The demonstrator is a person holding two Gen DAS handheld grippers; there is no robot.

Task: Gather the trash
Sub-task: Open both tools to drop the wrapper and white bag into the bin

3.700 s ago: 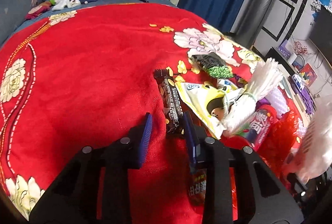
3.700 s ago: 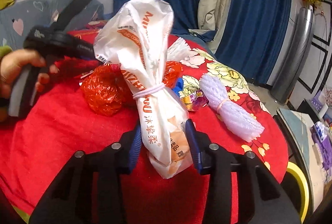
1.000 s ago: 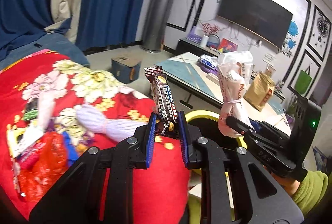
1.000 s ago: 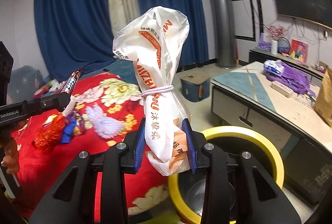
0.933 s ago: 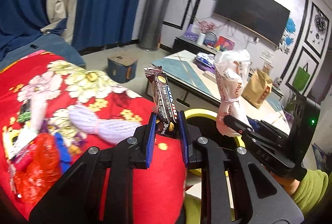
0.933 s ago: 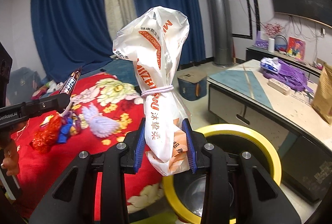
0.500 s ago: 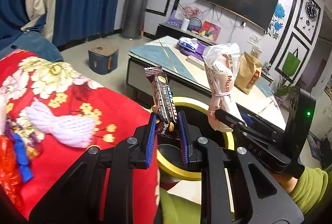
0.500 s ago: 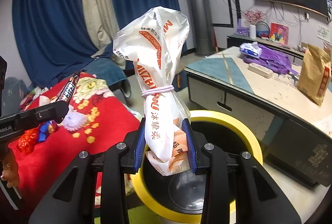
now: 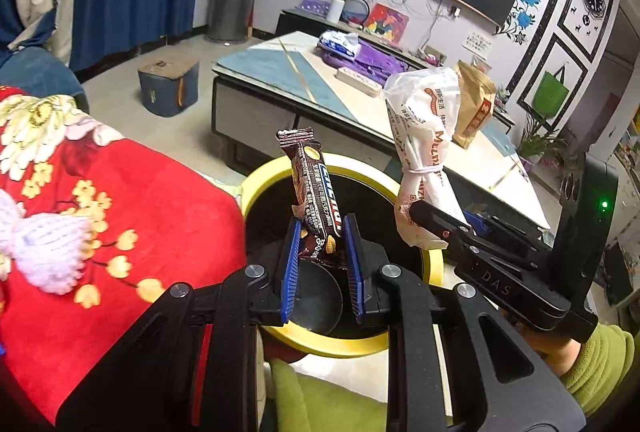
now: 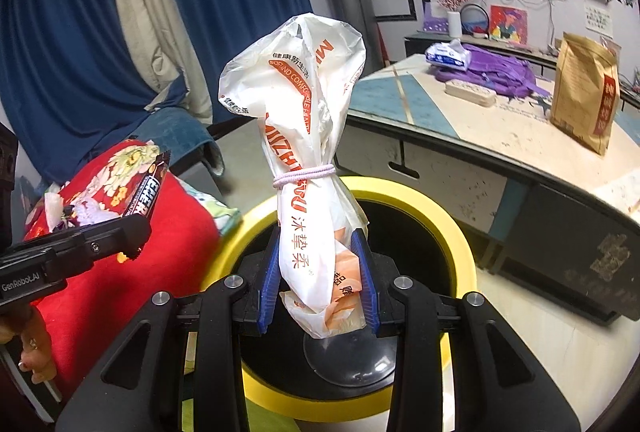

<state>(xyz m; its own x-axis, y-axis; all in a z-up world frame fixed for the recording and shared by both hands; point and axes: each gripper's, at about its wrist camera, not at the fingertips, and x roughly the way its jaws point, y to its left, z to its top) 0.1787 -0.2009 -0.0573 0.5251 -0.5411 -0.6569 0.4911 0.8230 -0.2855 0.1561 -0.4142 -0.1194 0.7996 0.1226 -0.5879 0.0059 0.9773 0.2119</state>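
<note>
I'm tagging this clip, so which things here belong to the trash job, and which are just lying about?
Job:
- chocolate bar wrapper, clamped in the left gripper
- tied white plastic bag, clamped in the right gripper
- yellow-rimmed bin

Lying about:
- brown paper bag
- purple backpack
- blue storage box

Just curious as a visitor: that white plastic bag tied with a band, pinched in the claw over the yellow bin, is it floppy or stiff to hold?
Probably soft but bundled: the white plastic bag is crinkled film cinched by a band, yet stands upright above the right claw, so it seems light. The film may be slippery.
</note>
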